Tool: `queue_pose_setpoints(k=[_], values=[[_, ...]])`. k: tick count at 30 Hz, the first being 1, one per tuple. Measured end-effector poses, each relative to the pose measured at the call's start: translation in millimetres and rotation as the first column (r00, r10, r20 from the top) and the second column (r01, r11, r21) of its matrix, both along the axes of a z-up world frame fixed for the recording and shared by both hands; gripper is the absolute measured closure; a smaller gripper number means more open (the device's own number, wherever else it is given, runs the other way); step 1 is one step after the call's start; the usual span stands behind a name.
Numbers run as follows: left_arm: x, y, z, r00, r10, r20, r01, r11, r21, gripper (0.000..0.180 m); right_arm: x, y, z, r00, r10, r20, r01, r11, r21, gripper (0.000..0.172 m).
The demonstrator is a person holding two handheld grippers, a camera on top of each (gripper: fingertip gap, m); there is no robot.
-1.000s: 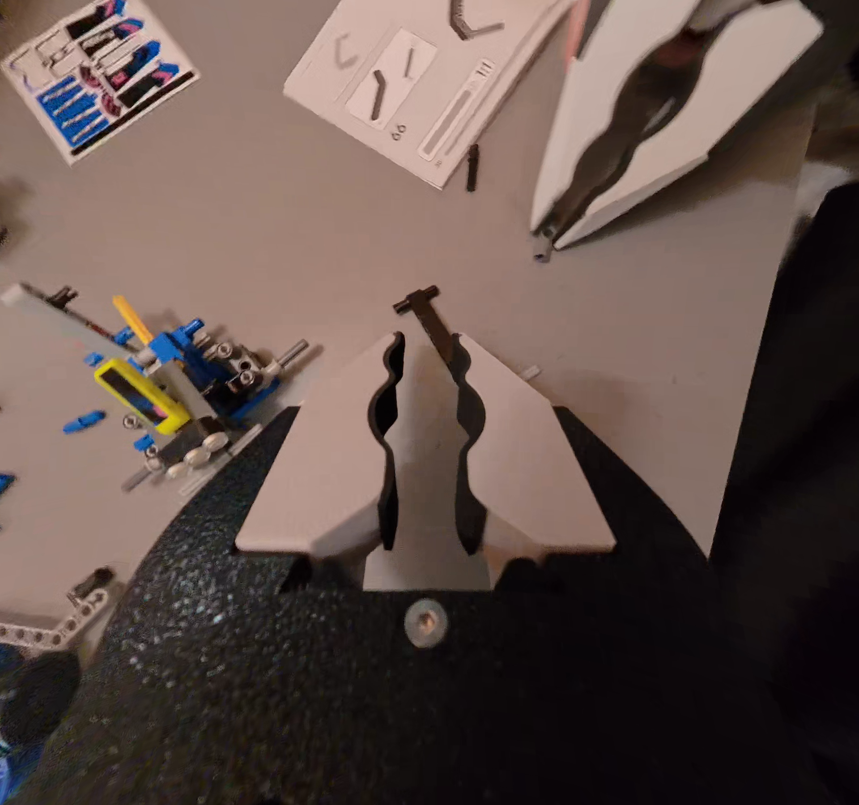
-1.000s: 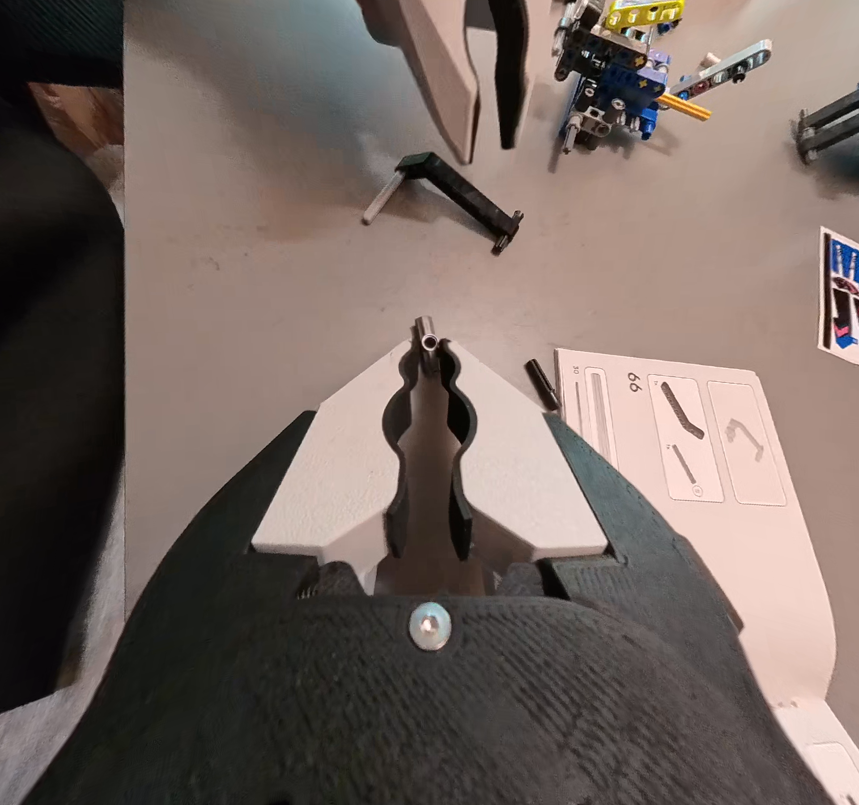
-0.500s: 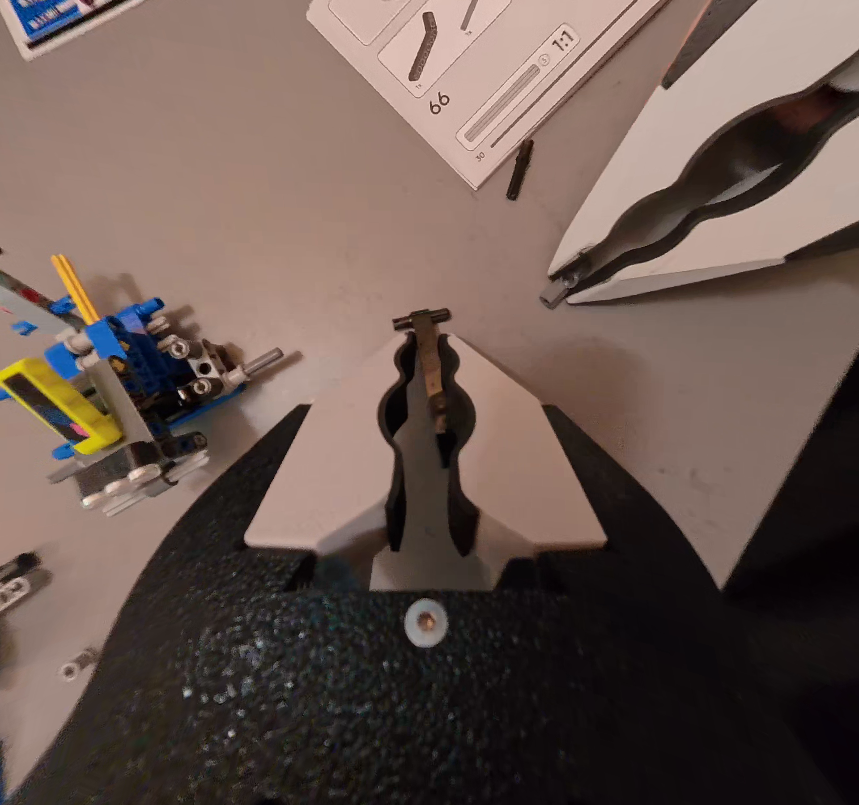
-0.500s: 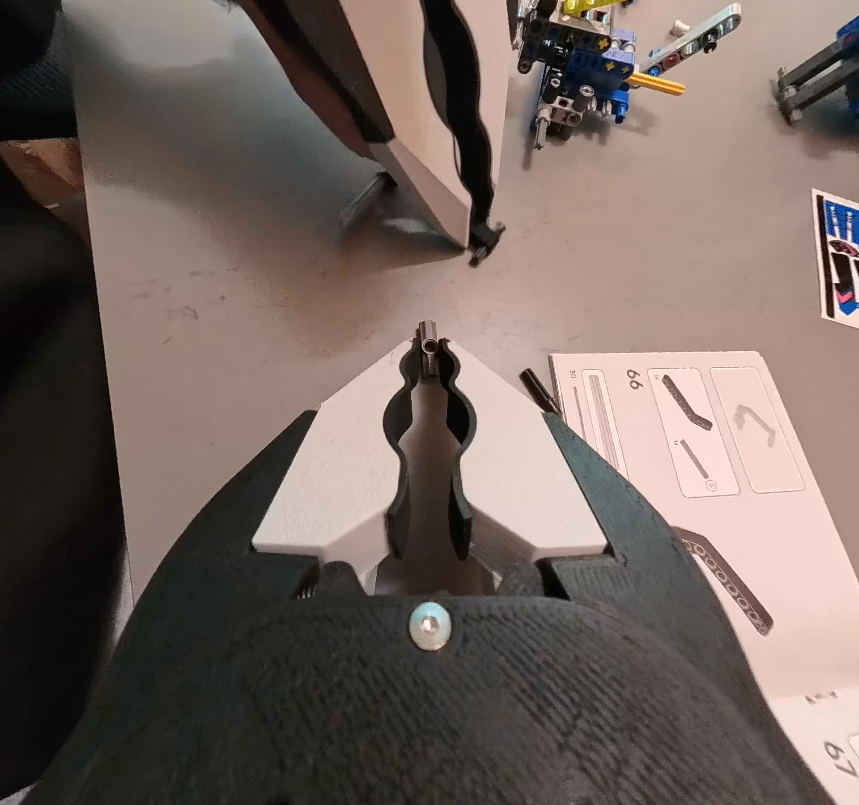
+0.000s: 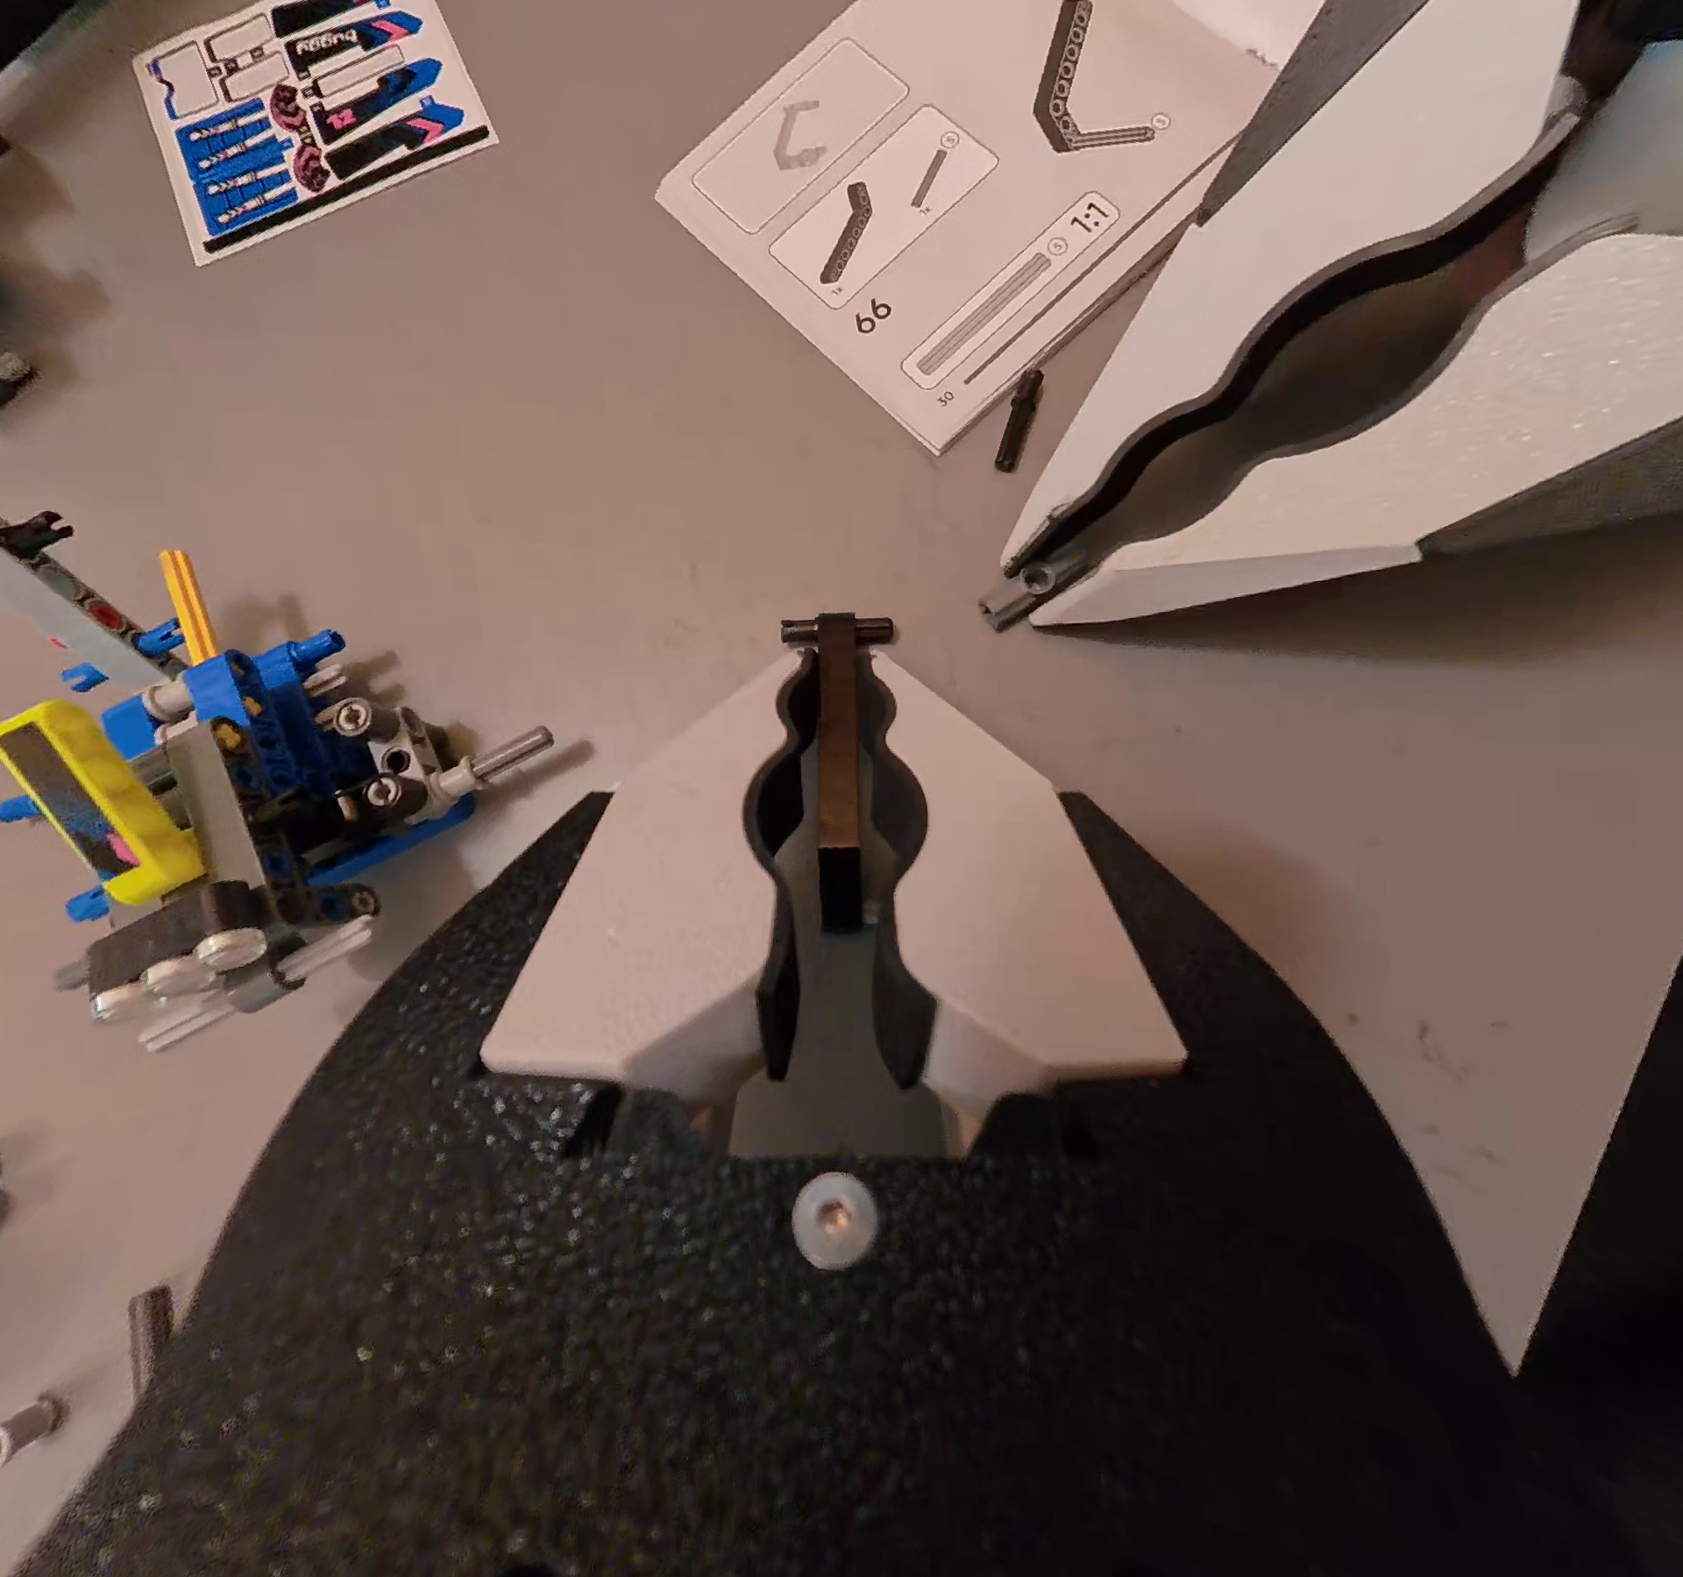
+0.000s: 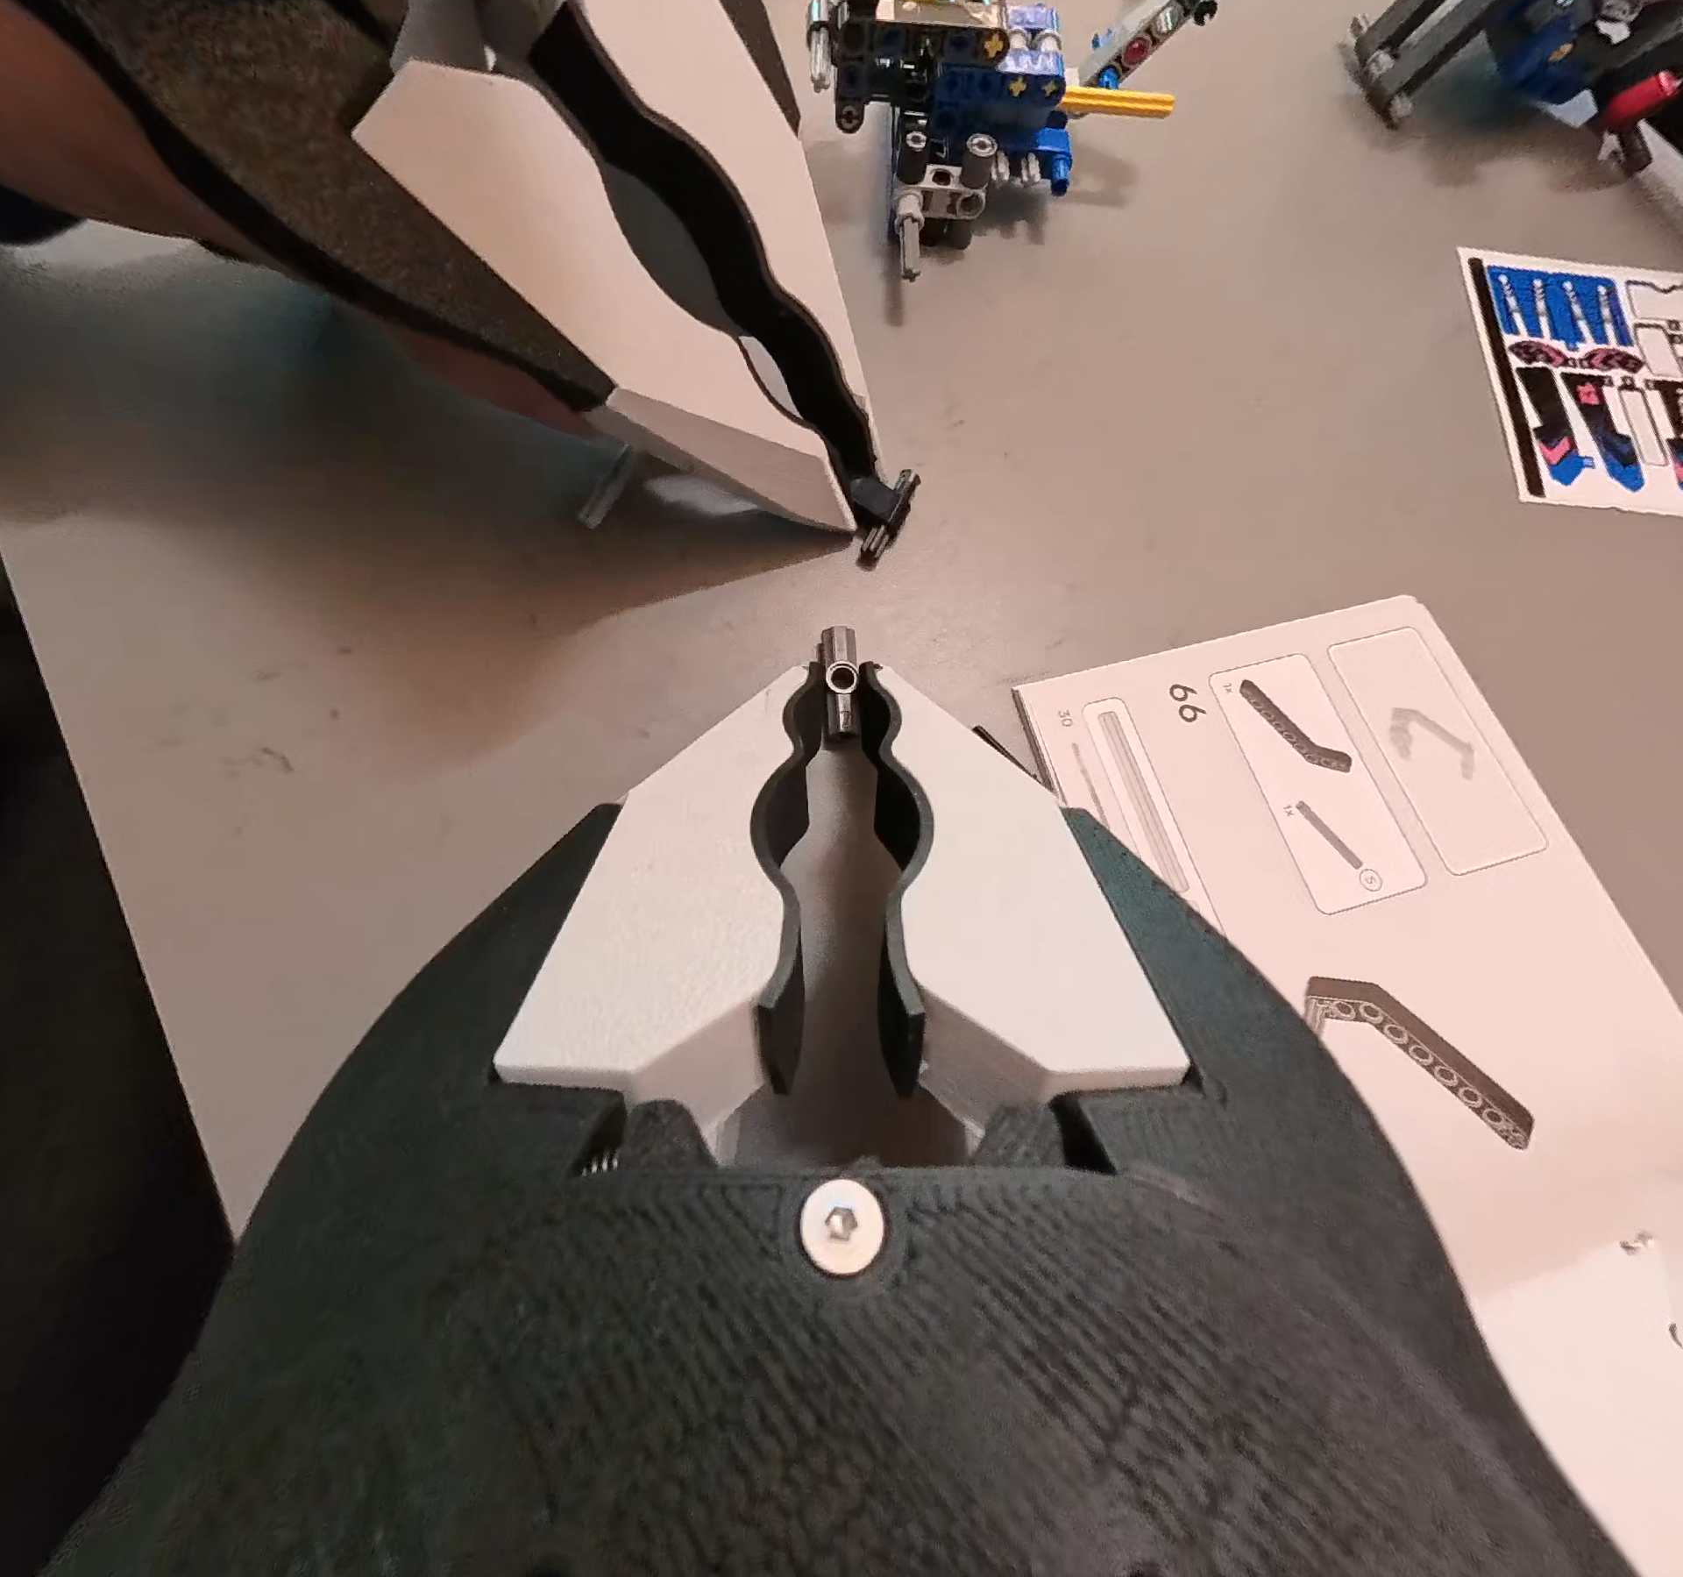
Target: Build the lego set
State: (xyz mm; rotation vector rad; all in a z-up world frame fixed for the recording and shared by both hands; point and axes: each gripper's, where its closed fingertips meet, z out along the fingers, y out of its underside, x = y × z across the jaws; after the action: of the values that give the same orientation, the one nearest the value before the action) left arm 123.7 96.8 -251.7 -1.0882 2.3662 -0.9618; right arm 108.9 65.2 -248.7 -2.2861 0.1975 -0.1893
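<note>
On my left lies a half-built blue, yellow and grey brick model on the grey table, with a blue-and-pink sticker sheet farther off. My left tongs are clenched on a thin black plastic beam with a cross pin at its tip. Beyond them lies an open white instruction booklet. On the right, my right tongs are clenched on a small grey tubular connector piece, near the black beam's tip.
</note>
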Motion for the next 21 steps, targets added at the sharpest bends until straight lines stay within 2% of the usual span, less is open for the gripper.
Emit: queue_pose_setpoints(k=[1,5,13,21], values=[[0.0,0.0,0.0,1.0,-0.005,0.003,0.005,1.0,-0.001,0.176,0.1,0.0,-0.1,1.0,-0.006,-0.007,0.006,1.0,0.001,0.166],[-0.4,-0.5,-0.1,1.0,0.0,-0.008,0.0,0.999,-0.036,0.176,2.3,-0.3,-0.2,0.999,-0.034,-0.025,0.035,0.999,0.004,0.166],[-0.4,-0.8,0.1,1.0,-0.015,0.004,0.016,0.999,-0.044,0.176,7.1,-3.5,0.8,0.998,-0.063,-0.012,0.063,0.998,0.007,0.15],[0.5,-0.7,0.6,0.998,-0.041,0.048,0.04,0.999,0.009,0.176,0.8,-10.5,0.6,1.0,-0.014,-0.02,0.014,1.0,0.005,0.162]])
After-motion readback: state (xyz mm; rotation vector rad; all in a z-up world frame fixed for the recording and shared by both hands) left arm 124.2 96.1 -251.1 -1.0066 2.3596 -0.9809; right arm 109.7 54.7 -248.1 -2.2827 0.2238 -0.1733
